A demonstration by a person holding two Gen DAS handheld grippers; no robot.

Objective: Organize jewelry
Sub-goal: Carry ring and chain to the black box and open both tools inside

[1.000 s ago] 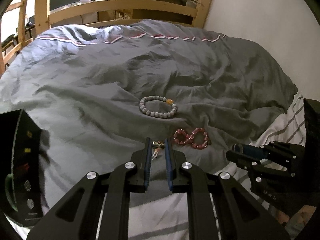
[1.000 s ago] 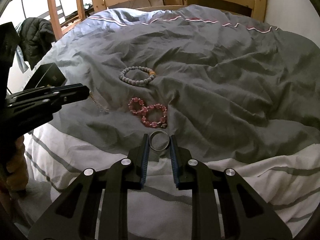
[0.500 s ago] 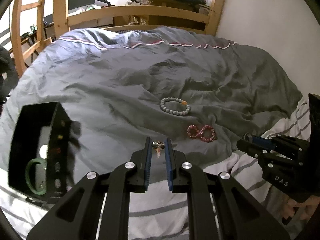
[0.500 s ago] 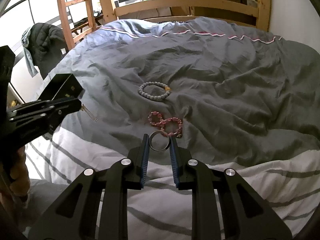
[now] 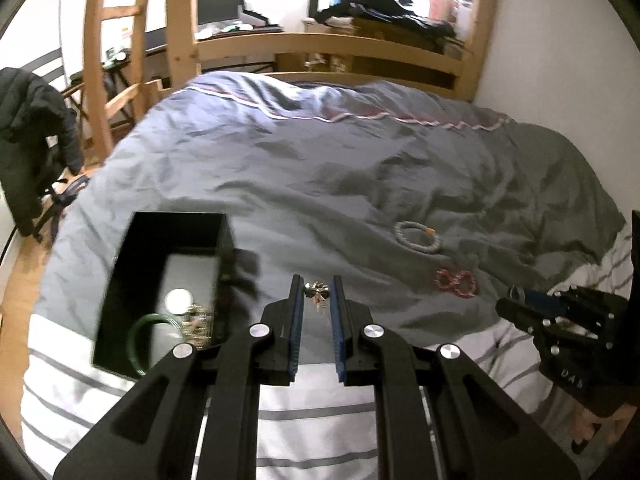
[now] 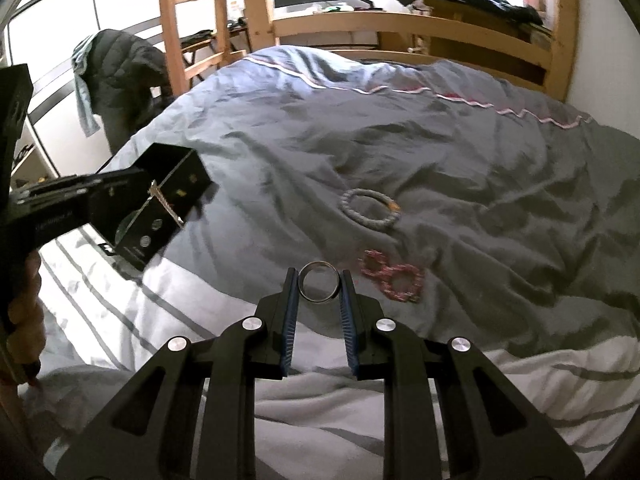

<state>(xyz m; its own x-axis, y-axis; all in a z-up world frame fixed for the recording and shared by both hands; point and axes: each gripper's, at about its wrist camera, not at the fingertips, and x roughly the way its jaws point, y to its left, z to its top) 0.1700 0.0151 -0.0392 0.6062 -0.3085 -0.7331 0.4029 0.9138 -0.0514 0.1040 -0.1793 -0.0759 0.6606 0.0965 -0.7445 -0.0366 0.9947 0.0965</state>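
My left gripper (image 5: 317, 292) is shut on a small metal chain trinket (image 5: 316, 291) that dangles from its tips, seen from the side as a hanging chain (image 6: 162, 200) in the right wrist view. It hangs just right of an open black jewelry box (image 5: 132, 256) holding a green bangle (image 5: 138, 340) and other pieces. My right gripper (image 6: 319, 286) is shut on a silver ring (image 6: 319, 287), above the striped sheet. On the grey duvet lie a grey bead bracelet (image 5: 416, 237) and a pink bead bracelet (image 5: 456, 283) twisted into a figure eight.
The wooden bed frame (image 5: 360, 52) closes off the far end, with a desk and monitor (image 5: 218, 2) behind. A dark jacket (image 5: 28, 136) hangs on a chair at the left. A white wall (image 5: 560, 60) runs along the right. The white striped sheet (image 5: 316, 416) lies nearest.
Both grippers rose and swung left with their pieces still held. The black box came fully into the left wrist view, and the two bracelets slid toward the right.
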